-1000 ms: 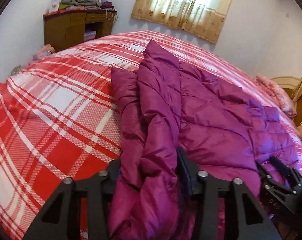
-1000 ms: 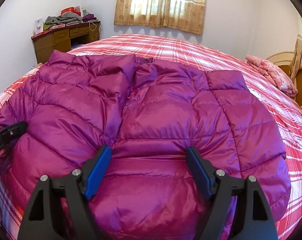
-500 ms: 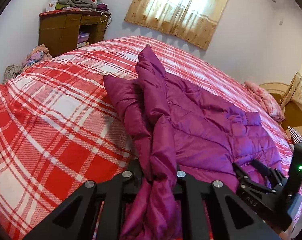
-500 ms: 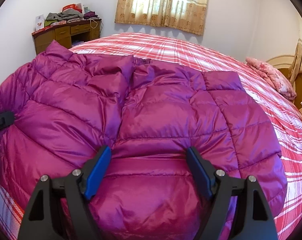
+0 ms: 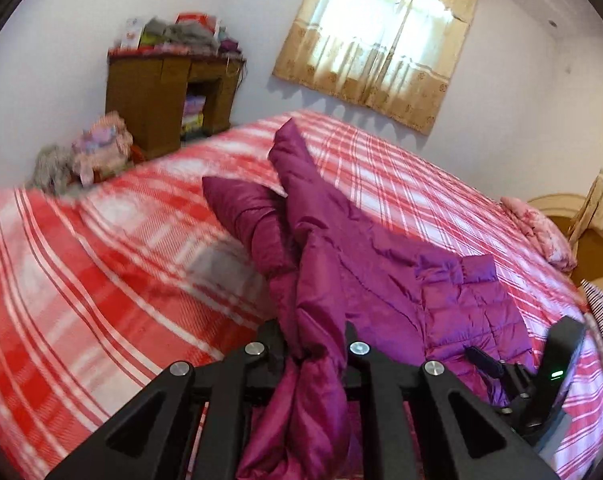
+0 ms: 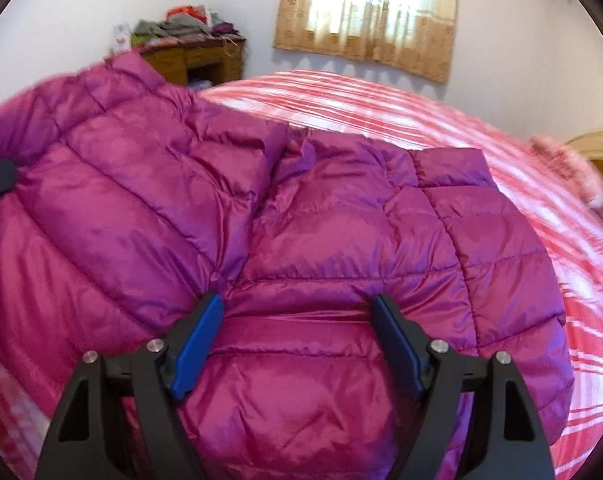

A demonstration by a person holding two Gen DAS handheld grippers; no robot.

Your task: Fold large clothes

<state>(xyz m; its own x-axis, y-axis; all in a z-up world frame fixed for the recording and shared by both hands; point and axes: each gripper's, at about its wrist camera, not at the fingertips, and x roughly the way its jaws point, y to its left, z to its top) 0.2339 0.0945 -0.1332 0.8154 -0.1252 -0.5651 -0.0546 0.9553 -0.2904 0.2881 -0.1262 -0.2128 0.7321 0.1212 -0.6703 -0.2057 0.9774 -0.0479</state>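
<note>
A magenta quilted down jacket point(image 5: 381, 280) lies across a red and white plaid bed point(image 5: 101, 260). My left gripper point(image 5: 313, 336) is shut on a bunched edge of it, and that side hangs up in a ridge off the bed. In the right wrist view the jacket point(image 6: 321, 232) fills the frame, its left part raised. My right gripper point(image 6: 297, 304) stands wide over the near hem with a puffed fold between its blue pads point(image 6: 197, 344); its jaws are closing. The right gripper point(image 5: 533, 380) also shows at the jacket's far side.
A wooden desk point(image 5: 157, 92) piled with clothes stands by the far wall under a curtained window point(image 5: 381, 40). A heap of clothes point(image 5: 97, 152) lies beside the bed. A pink pillow point(image 5: 541, 228) rests near the wooden headboard point(image 5: 581, 232) at the right.
My left gripper closed on the jacket's edge and rose, lifting that side off the bed. In the right wrist view the jacket's left part has come up and over; the right gripper's jaws narrowed slightly.
</note>
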